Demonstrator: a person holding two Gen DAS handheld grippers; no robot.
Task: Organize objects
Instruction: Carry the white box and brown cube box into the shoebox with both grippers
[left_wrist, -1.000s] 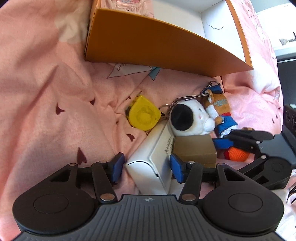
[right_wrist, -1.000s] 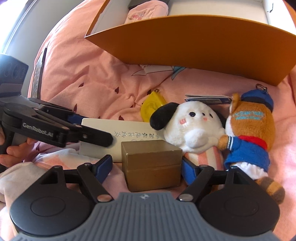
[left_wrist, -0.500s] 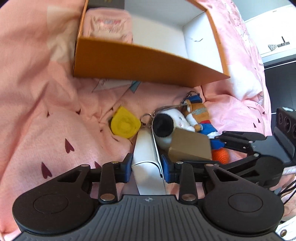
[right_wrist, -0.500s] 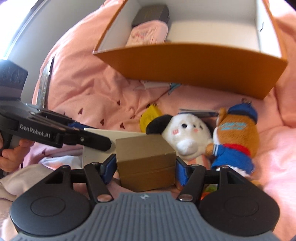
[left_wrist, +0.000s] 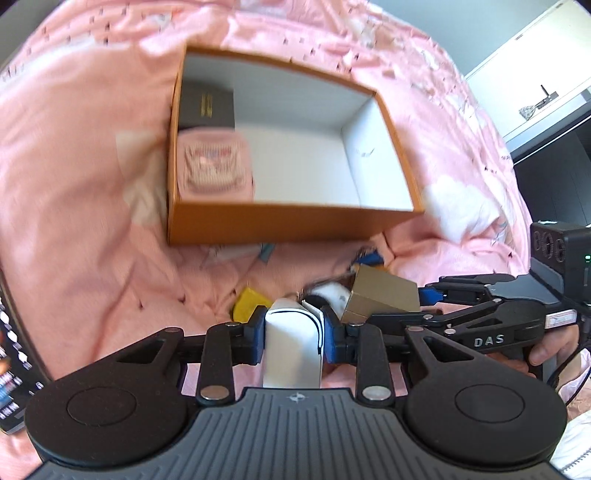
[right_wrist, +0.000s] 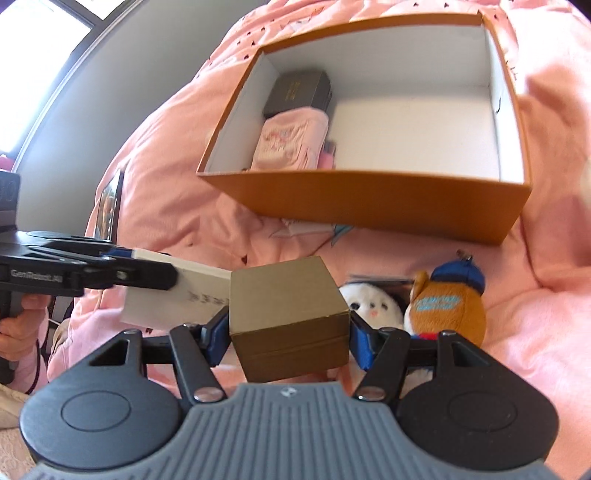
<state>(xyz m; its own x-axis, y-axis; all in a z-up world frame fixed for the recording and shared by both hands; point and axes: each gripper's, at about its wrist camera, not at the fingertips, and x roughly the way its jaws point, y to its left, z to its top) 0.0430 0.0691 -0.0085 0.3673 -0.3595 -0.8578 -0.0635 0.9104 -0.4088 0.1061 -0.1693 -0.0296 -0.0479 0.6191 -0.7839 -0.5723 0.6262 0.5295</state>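
Observation:
My left gripper (left_wrist: 293, 334) has its blue pads pressed on a white flat box (left_wrist: 291, 347), lifted off the pink bedding, the jaws still closing slightly. My right gripper (right_wrist: 288, 334) is shut on a gold cube box (right_wrist: 288, 314), also raised; the same gold box (left_wrist: 384, 299) shows in the left wrist view. Ahead lies an open orange box (right_wrist: 369, 203) with a white inside. A dark box (right_wrist: 299, 92) and a pink pouch (right_wrist: 288, 140) sit along its left wall. A white dog plush (right_wrist: 373, 304), a bear plush (right_wrist: 447, 310) and a yellow item (left_wrist: 247, 306) lie below.
Rumpled pink bedding (left_wrist: 92, 221) spreads under everything. A printed flat item (right_wrist: 109, 199) lies at the bed's left side. A white cabinet (left_wrist: 535, 85) stands beyond the bed at upper right. A person's hand (left_wrist: 546, 350) holds the right gripper's handle.
Both grippers closed on their boxes and rose off the bedding. The white box and gold box came up with them, and the orange box's inside came into full view.

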